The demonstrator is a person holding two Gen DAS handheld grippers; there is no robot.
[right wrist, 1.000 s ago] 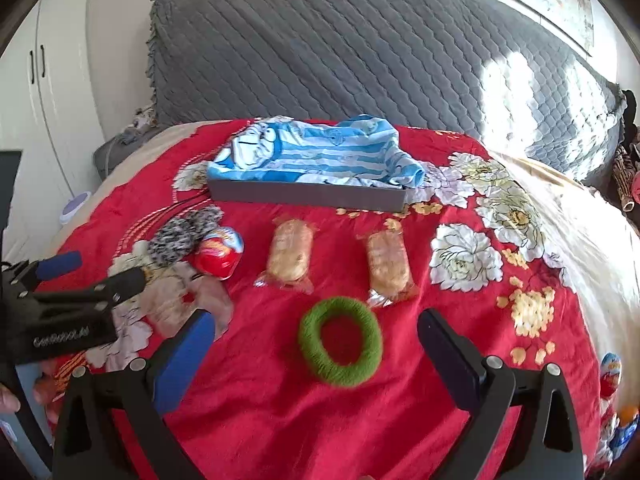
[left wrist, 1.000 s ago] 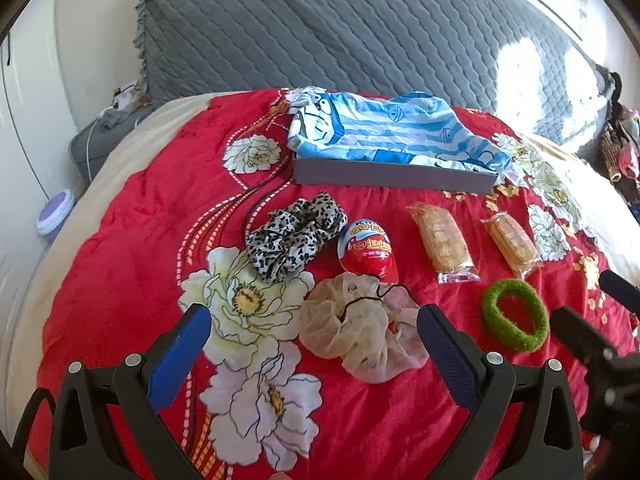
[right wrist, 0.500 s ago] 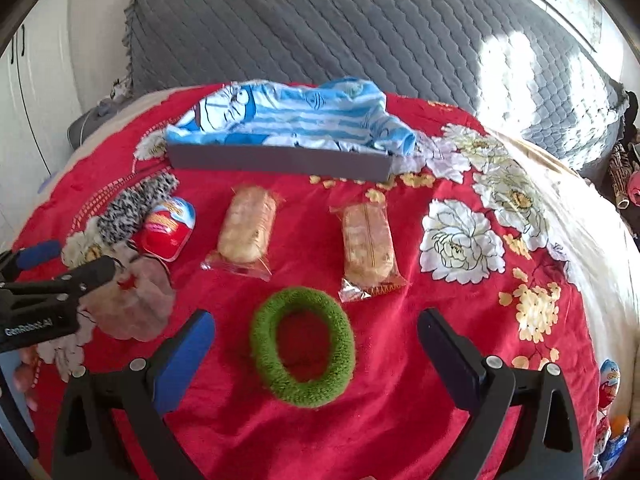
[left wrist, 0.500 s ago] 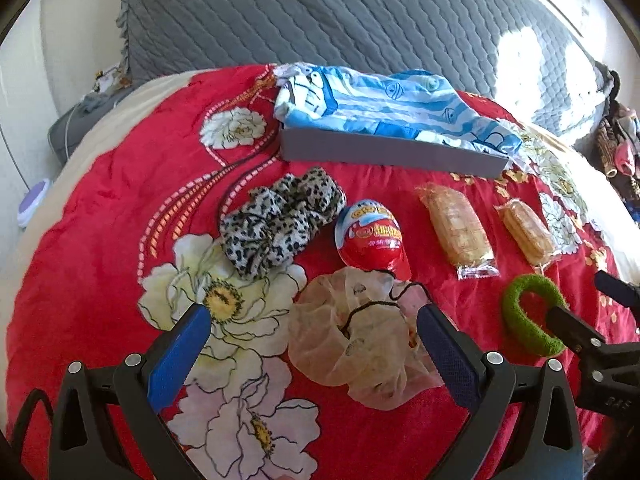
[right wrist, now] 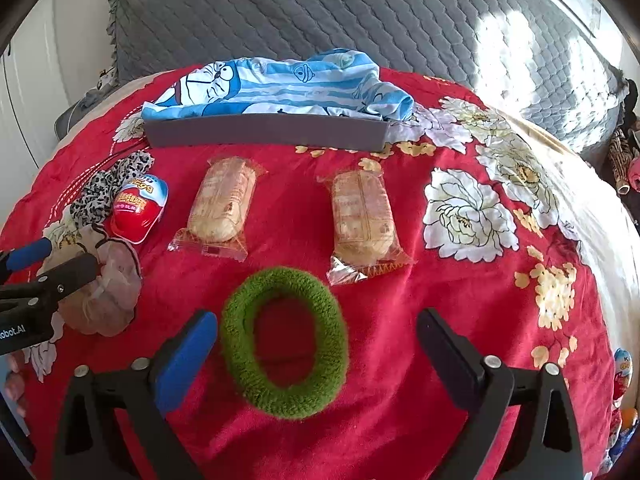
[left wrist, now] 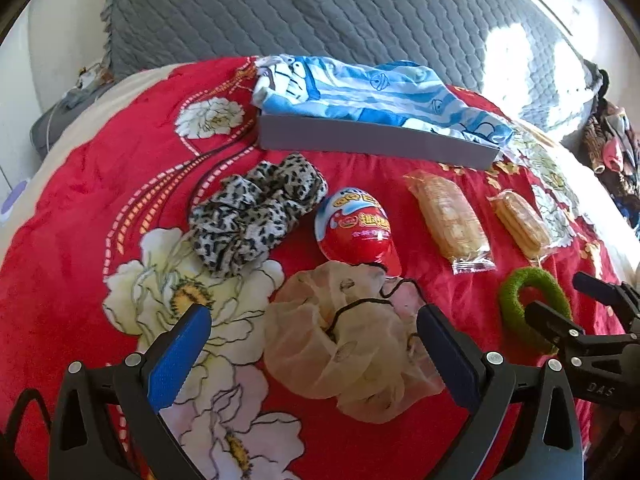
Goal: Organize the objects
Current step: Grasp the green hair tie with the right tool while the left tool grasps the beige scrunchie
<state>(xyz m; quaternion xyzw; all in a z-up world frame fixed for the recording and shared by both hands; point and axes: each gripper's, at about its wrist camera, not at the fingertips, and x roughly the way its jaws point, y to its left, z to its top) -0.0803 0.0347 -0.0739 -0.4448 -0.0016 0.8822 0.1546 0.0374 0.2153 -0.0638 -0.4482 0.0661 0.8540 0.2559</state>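
On the red flowered bedspread lie a beige sheer scrunchie (left wrist: 352,340), a leopard-print scrunchie (left wrist: 256,216), a red-and-white chocolate egg (left wrist: 356,228), two wrapped biscuit packs (left wrist: 450,220) (left wrist: 520,224) and a green fuzzy hair ring (right wrist: 284,340). My left gripper (left wrist: 314,344) is open, its fingers on either side of the beige scrunchie. My right gripper (right wrist: 318,344) is open around the green ring, which also shows in the left wrist view (left wrist: 528,300). The egg (right wrist: 138,210) and the packs (right wrist: 222,206) (right wrist: 362,216) show in the right wrist view.
A flat grey box (left wrist: 372,140) with a blue striped cartoon garment (left wrist: 360,88) on it stands at the back, before a grey quilted headboard (left wrist: 320,12). More egg toys (right wrist: 622,368) lie at the bed's right edge. A wall and a cabinet are at left.
Both grippers have moved forward and down. The beige scrunchie now lies between the left fingers and the green ring between the right fingers. Both stay open.
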